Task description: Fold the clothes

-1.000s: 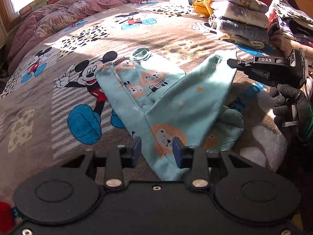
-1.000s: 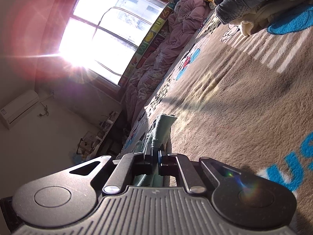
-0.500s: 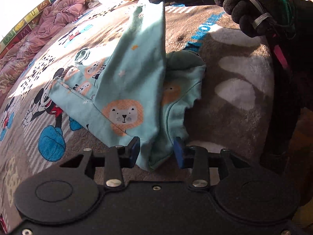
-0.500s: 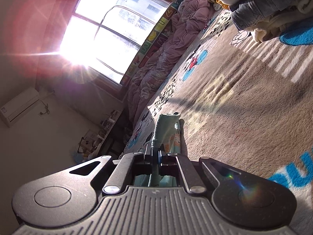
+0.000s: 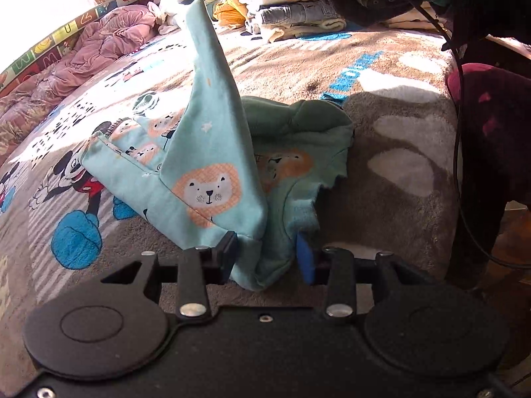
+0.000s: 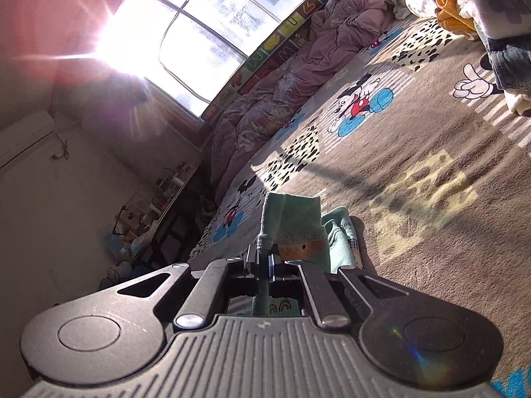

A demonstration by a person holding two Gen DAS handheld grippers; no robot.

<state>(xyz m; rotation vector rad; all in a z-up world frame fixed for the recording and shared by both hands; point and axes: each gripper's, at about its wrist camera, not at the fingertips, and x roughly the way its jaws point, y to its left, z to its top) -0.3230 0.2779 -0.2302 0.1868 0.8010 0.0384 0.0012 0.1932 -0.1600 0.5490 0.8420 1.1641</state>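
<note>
Right claw pinching soft teal garment into a peak, left claw part-open, seemingly loose around hem

The teal lion-print garment is soft matt knit cloth, fleecy inside at three o'clock. Beneath it the blanket is plush, rough-napped pile. The left gripper is matt black plastic with shiny metal rivets and blue rubbery pads

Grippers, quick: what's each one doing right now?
Left gripper: open, fingers either side of the teal lion-print cotton garment, not clamping it.
Right gripper: shut on that garment's edge.
</note>
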